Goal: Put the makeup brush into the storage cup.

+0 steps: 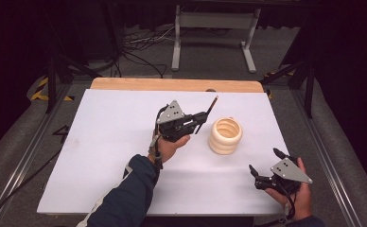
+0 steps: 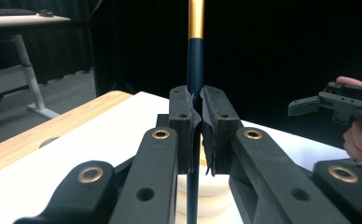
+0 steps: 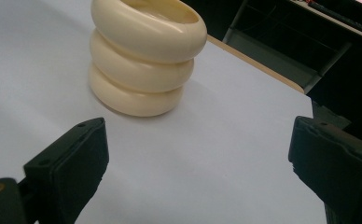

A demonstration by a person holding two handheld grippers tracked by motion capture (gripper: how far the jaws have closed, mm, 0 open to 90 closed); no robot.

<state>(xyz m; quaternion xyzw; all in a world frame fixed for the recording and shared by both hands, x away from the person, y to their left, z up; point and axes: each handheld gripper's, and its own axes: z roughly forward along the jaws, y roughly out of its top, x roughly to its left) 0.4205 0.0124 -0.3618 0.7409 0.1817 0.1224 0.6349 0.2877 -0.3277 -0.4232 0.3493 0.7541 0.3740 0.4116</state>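
In the left gripper view, the slim dark blue stick with a gold band (image 2: pixel 195 70) runs off the top edge, and its lower end is hidden behind the jaws. The cream ribbed ring-stacked holder (image 2: pixel 202 196) is mostly hidden behind them too.

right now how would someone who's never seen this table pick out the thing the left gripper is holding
On the white table, find the cream ribbed holder near the middle. Just left of it, the left gripper is shut on a thin dark blue pen with a gold band, the only slender stick here.
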